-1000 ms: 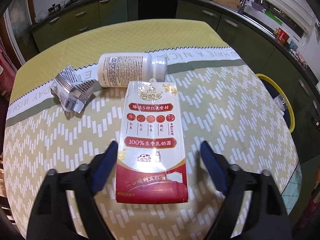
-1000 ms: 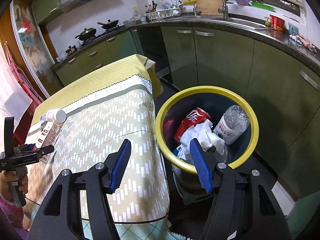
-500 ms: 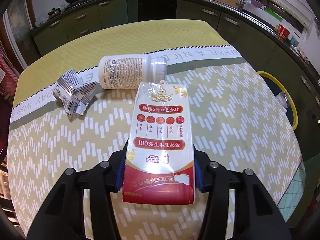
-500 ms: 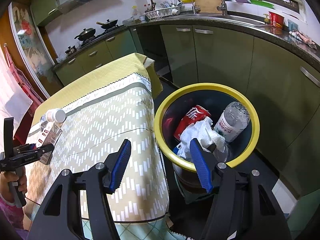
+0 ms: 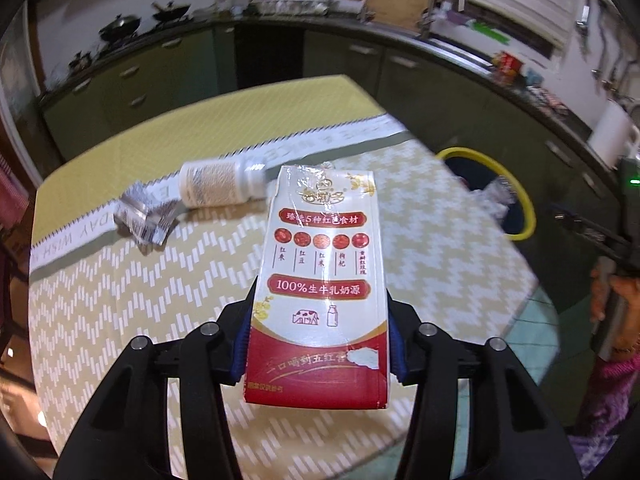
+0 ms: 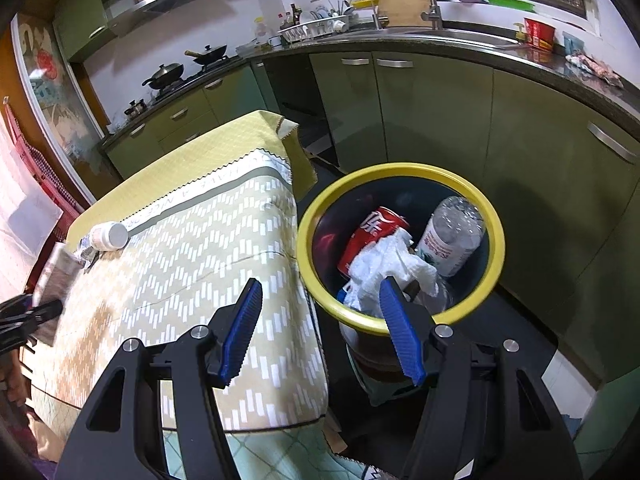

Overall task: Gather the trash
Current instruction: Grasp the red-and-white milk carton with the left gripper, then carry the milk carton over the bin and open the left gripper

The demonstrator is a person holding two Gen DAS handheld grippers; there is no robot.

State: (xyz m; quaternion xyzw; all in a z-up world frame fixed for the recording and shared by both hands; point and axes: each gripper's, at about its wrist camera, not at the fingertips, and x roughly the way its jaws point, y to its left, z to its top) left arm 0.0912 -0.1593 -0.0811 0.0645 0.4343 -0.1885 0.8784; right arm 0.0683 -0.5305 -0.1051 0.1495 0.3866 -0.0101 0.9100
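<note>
My left gripper (image 5: pixel 318 340) is shut on a red-and-white milk carton (image 5: pixel 322 272) and holds it raised above the table (image 5: pixel 120 320). Behind the carton, a white pill bottle (image 5: pixel 216 189) lies on its side next to a crumpled silver wrapper (image 5: pixel 146 216). The same carton (image 6: pixel 56 280) shows blurred at the far left of the right wrist view, with the white bottle (image 6: pixel 109 236) behind it. My right gripper (image 6: pixel 320 328) hangs open and empty between the table edge and the yellow-rimmed trash bin (image 6: pixel 496 240), which holds a red can (image 6: pixel 370 236), a clear bottle (image 6: pixel 452 236) and white paper.
Green kitchen cabinets (image 6: pixel 440 120) and a dark counter with a sink wrap around behind the bin. The trash bin (image 5: pixel 524 200) stands off the table's right side in the left wrist view. A person's hand and pink sleeve (image 5: pixel 612 320) are at the right edge there.
My left gripper closed on the milk carton, then lifted it off the table and swung right. The right gripper stayed where it was, open.
</note>
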